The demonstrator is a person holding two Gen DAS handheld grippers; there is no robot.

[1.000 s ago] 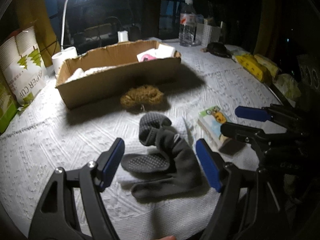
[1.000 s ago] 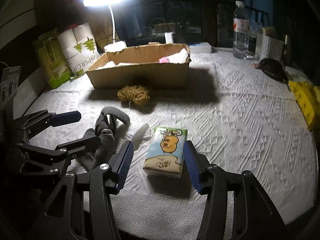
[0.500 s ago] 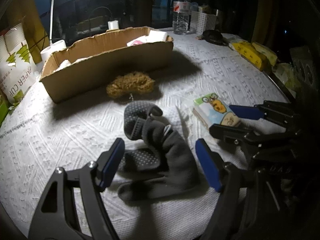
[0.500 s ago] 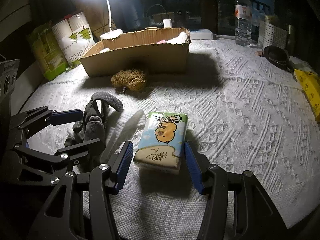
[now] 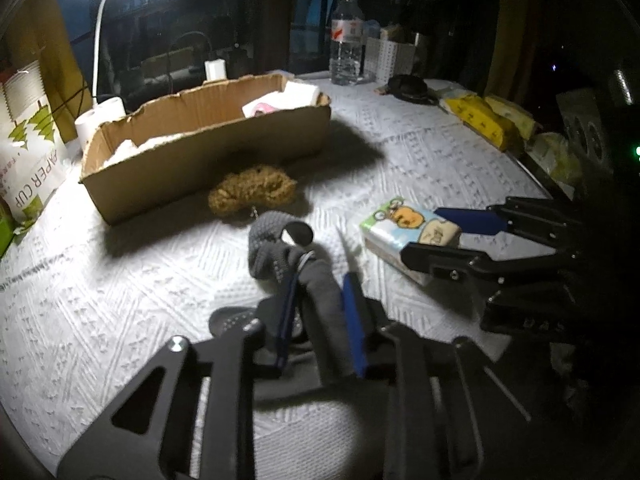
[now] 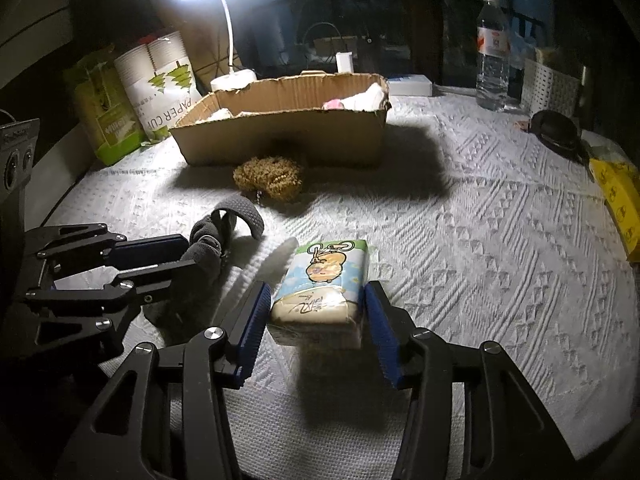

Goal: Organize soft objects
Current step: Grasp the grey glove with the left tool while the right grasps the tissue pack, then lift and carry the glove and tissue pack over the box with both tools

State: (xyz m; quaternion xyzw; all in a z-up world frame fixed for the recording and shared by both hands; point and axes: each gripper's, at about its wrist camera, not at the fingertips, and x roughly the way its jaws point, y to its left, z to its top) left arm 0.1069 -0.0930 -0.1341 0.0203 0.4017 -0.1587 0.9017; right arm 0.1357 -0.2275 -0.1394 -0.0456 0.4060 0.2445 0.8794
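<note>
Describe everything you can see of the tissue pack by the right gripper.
The tissue pack is a soft plastic-wrapped block with a cartoon print and a green far edge. It lies flat on the white textured cloth, in front of the cardboard box. The right gripper straddles its near end; its jaws have just been closing, but whether the blue pads already press on the wrap is unclear.
</note>
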